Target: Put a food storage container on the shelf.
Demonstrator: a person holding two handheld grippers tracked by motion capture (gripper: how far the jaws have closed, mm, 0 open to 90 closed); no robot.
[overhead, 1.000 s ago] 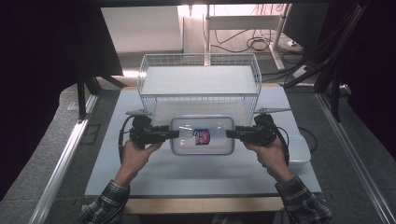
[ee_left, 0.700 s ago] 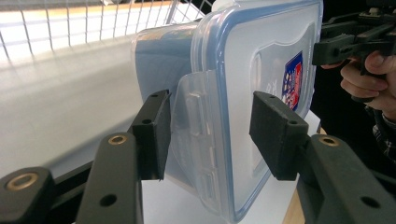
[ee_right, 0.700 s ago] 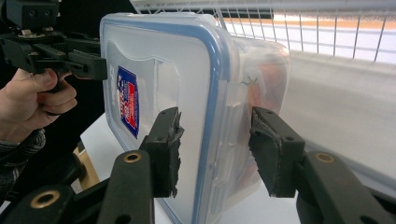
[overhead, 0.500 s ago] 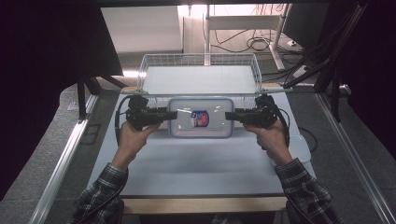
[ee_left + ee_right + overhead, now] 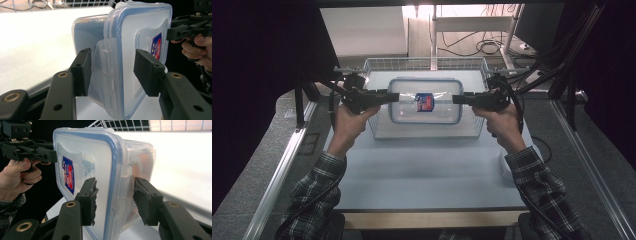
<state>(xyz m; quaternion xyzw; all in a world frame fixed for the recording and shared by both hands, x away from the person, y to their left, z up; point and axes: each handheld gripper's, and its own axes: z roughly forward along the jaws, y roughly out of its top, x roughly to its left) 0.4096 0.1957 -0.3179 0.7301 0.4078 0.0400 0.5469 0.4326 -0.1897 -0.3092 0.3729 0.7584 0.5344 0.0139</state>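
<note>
A clear plastic container point(image 5: 426, 100) with a blue-sealed lid and a red and blue label hangs level above the white wire basket point(image 5: 372, 62). My left gripper point(image 5: 389, 96) is shut on its left end and my right gripper point(image 5: 457, 99) on its right end. In the left gripper view the jaws point(image 5: 113, 65) clamp the container point(image 5: 140, 37) across lid and base at a latch flap, and the right gripper point(image 5: 185, 27) shows beyond. In the right gripper view the jaws point(image 5: 115, 192) pinch the other end of the container point(image 5: 82, 150), with the left gripper point(image 5: 30, 151) opposite.
The basket stands at the back of the pale table point(image 5: 422, 170). Metal frame rails point(image 5: 277, 175) run along both sides of the table. Cables point(image 5: 482, 47) lie on the floor behind it. Both forearms in plaid sleeves come in from the near edge.
Both grippers have raised the container off the table in front of the basket and carried it away from the person, so it now hangs over the basket.
</note>
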